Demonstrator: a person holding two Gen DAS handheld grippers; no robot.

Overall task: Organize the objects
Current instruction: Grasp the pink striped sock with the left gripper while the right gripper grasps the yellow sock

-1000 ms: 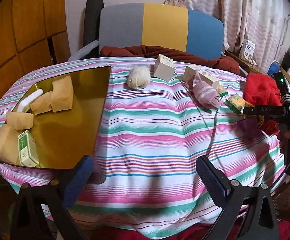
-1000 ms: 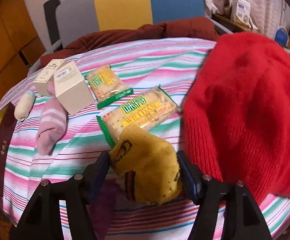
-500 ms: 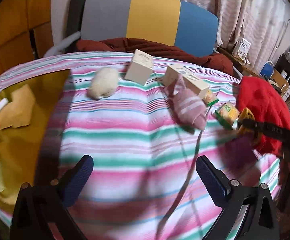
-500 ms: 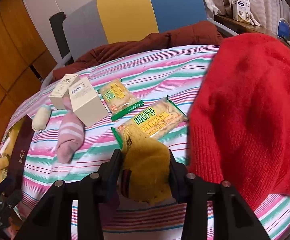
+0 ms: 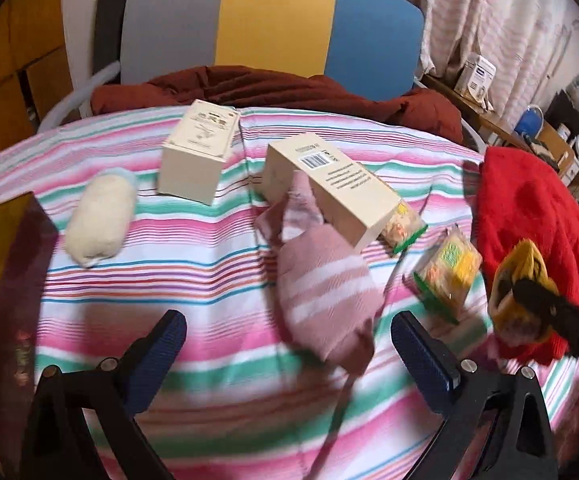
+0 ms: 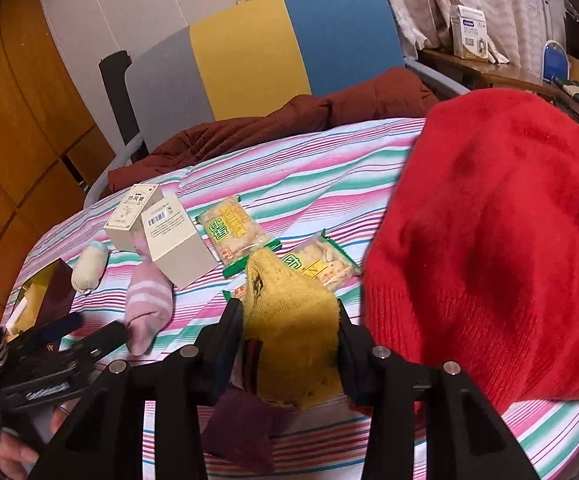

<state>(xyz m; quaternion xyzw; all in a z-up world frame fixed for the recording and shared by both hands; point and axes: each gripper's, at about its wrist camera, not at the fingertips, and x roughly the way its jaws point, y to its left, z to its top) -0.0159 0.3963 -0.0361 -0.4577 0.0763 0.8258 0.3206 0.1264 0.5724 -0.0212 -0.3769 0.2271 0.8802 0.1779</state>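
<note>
on a table spread with a pink, green and white striped cloth (image 5: 217,280), the right gripper (image 6: 289,316) clamps a yellow sock (image 6: 293,320) between its fingers, the sock bunched upright and raised just above the cloth. in the right wrist view a red knit hat (image 6: 501,240) fills the 3 o'clock side, touching or just beside the sock; two snack packets (image 6: 233,232) lie at 12 o'clock of it, one partly hidden behind the sock.

the left gripper (image 5: 289,344) hangs with its blue-padded fingers spread wide and nothing between them. a pink striped sock (image 5: 321,288) lies at its 12 o'clock, its cuff resting against a cream box with a barcode (image 5: 329,188). a second cream box (image 5: 197,156) stands at 11 o'clock, and a rolled white sock (image 5: 99,220) lies at 10 o'clock. a dark-rimmed yellow tray (image 5: 17,264) sits at 9 o'clock, its contents too cropped to tell.
</note>
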